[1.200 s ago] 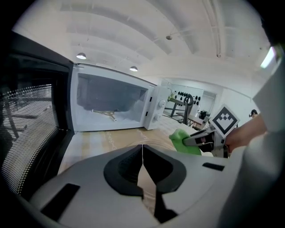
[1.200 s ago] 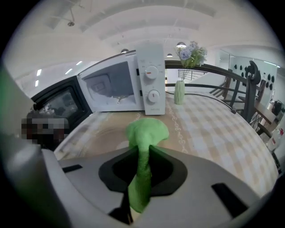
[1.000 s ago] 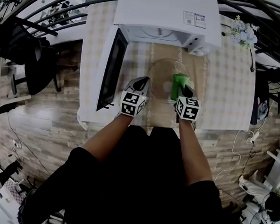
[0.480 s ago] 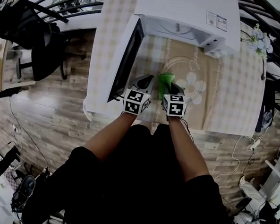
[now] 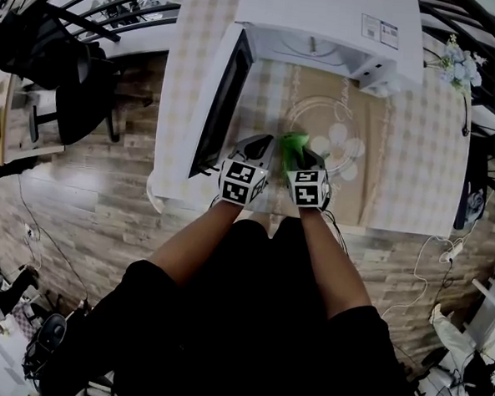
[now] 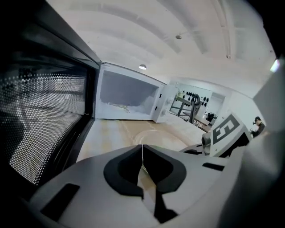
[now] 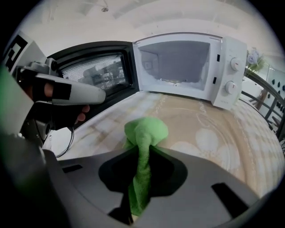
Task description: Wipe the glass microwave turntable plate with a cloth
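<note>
The clear glass turntable plate (image 5: 346,124) lies flat on the tan flower-print cloth in front of the microwave (image 5: 325,22). My right gripper (image 5: 305,157) is shut on a green cloth (image 5: 294,141), whose bunched end hangs over the plate's near-left rim. In the right gripper view the green cloth (image 7: 144,131) sticks out of the right gripper (image 7: 142,153), with the plate (image 7: 222,138) just beyond. My left gripper (image 5: 263,142) is beside it on the left, off the plate. In the left gripper view the left gripper (image 6: 142,149) has its jaws together with nothing seen between them, and the plate (image 6: 153,133) lies ahead.
The microwave door (image 5: 224,99) hangs open to the left, close beside my left gripper. A vase of flowers (image 5: 456,63) stands at the table's far right. The table's front edge (image 5: 255,206) is just behind both grippers. Chairs (image 5: 78,91) stand on the floor to the left.
The right gripper has carried the green cloth leftwards from the plate's middle to its near-left rim, ending close to the left gripper. The left gripper has held its place.
</note>
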Available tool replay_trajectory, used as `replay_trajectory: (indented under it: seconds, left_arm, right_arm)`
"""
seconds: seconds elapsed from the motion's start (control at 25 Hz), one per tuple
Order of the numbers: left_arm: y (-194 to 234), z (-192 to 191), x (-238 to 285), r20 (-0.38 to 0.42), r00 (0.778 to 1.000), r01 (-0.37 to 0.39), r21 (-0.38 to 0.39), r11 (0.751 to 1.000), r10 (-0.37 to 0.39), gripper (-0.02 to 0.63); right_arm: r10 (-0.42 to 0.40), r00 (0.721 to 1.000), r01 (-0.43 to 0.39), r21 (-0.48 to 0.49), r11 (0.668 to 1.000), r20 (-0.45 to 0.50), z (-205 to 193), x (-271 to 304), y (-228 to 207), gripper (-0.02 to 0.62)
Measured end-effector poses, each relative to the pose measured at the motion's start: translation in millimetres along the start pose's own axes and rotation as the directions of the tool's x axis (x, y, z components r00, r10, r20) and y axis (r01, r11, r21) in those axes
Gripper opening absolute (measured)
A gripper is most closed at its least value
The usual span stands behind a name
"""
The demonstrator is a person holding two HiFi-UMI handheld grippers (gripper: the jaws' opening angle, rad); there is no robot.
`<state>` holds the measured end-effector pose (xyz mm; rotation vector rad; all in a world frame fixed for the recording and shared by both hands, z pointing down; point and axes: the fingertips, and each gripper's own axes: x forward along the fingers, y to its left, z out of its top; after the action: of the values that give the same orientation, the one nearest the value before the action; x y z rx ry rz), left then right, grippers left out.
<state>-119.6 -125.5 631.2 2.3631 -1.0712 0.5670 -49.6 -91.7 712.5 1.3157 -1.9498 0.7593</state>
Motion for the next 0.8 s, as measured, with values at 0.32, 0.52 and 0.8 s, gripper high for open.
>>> replay_trajectory:
  seconds: [0.32, 0.52, 0.8]
  left_arm:
    - [-20, 4, 9, -0.009, 0.999, 0.036, 0.025, 0.999, -0.036, 0.021]
    - [-31, 5, 16, -0.016, 0.998, 0.059, 0.039, 0.997, -0.059, 0.021]
    - [-46, 9, 27, -0.025, 0.995, 0.096, 0.054, 0.994, -0.095, 0.021]
  right_arm:
    - [-0.044, 0.999, 0.044, 0.070, 0.997, -0.004, -20, -18, -36, 0.063]
    - [-0.093, 0.996, 0.093, 0.120, 0.988, -0.007, -32, -30, -64, 0.063]
    - [-0.155, 0.988, 0.156, 0.176, 0.972, -0.018, -45, -44, -99, 0.063]
